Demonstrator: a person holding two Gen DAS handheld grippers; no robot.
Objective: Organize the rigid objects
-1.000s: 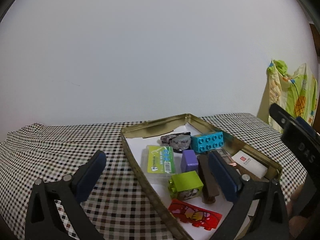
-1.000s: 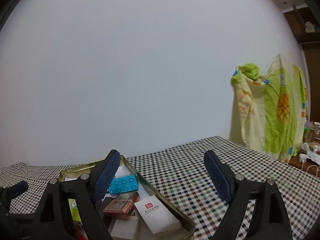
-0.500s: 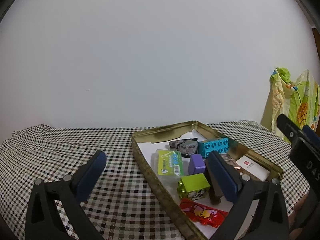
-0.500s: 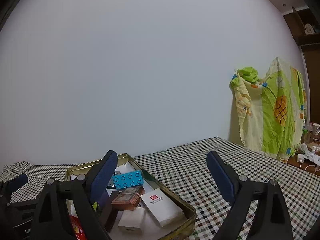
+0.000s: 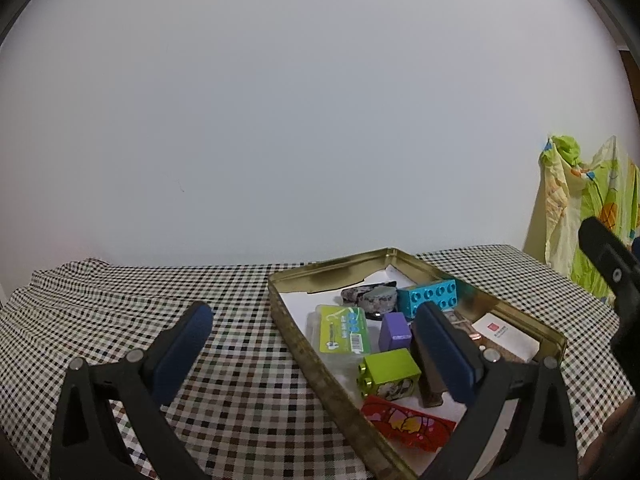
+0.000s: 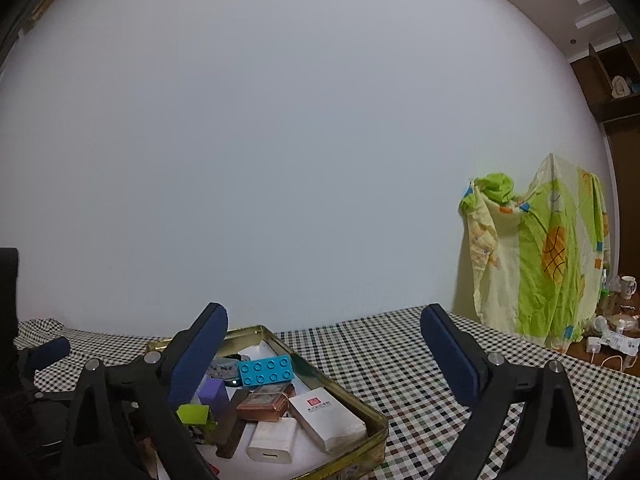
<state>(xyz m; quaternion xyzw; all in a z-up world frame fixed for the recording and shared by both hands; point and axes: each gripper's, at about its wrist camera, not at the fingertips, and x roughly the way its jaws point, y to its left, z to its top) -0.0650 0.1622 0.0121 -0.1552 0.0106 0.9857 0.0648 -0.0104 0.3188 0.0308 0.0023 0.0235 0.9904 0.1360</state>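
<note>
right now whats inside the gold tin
The gold tin holds a blue brick, purple block, green brick, stone and white box; the left tongs hide some.

right tool (image 6: 322, 350) spread, gold tin (image 6: 352, 394), checkered cloth (image 6: 404, 368)

The gold tin (image 5: 282, 312) runs off the bottom edge of the left wrist view, so its near end cannot be seen. The left gripper's right finger (image 5: 444, 354) covers part of the dark brown block (image 5: 430, 384) and most of the copper box (image 5: 464, 326) behind it. The red flat piece (image 5: 406, 422) has a picture too blurry to make out. In the right wrist view, the right gripper's left finger (image 6: 196, 356) hides most of the purple block (image 6: 214, 394) and the gray stone (image 6: 222, 368). The writing on the white box (image 6: 326, 418) is too small to read. The little things by the mug (image 6: 627, 286) at the right edge are too small to tell.
</note>
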